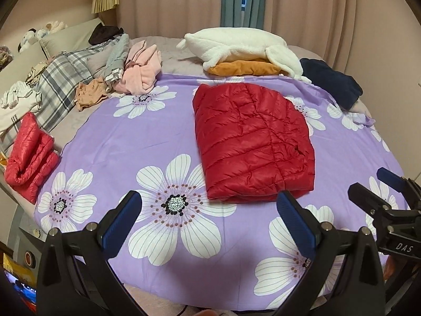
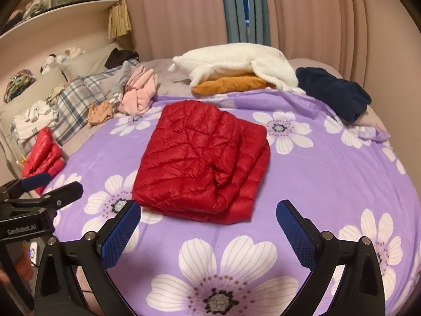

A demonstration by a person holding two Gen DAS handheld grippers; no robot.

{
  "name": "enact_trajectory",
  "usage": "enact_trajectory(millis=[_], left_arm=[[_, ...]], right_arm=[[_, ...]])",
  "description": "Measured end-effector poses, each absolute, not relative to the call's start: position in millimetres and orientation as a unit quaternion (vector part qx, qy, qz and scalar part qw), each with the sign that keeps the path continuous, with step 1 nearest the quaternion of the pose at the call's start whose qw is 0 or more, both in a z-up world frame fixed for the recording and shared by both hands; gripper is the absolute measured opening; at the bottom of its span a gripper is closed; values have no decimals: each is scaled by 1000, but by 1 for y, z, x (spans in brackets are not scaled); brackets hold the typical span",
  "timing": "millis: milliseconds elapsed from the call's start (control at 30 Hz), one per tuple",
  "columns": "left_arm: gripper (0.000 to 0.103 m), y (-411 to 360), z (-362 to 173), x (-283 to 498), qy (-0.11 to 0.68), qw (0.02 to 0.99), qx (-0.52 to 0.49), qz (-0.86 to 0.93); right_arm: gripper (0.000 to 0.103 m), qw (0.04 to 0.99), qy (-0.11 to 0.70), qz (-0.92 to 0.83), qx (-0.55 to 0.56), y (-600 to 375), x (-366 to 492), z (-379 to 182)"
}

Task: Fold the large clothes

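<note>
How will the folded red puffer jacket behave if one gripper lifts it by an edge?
The red jacket looks quilted and puffy, so probably light. Its stacked layers would likely flop open. The shiny shell may slip between pads.

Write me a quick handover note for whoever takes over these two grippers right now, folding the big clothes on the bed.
Left gripper: open, empty, above the purple floral sheet.
Right gripper: open, empty, just short of the near edge of the jacket.
Red puffer jacket: lying folded in a rough rectangle mid-sheet, nothing touching it.
Done, apparently: this jacket; a second red puffer sits bundled at the left edge.
Left, apparently: the loose pink garment and the dark navy one at the far side look unfolded.
</note>
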State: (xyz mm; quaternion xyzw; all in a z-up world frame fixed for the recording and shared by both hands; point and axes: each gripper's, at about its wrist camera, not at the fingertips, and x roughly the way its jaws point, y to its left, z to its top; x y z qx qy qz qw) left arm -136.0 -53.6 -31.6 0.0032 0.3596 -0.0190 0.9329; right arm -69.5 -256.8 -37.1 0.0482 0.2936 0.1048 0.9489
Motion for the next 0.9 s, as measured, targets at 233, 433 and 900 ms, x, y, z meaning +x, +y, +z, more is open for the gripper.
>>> enact_trajectory(millis=[233,433,900], left_arm=[[103,-57,-29,-139,356,934,9,-23],[103,-60,-29,-138,358,933,12,-24],[103,-66,-29,-138,360,932,15,-26]], right_arm=[[102,949,291,109,47,-255,-74,-35],[102,950,290,108,44,-256,-74,-34],[102,950,288,109,45,-256,-73,-32]])
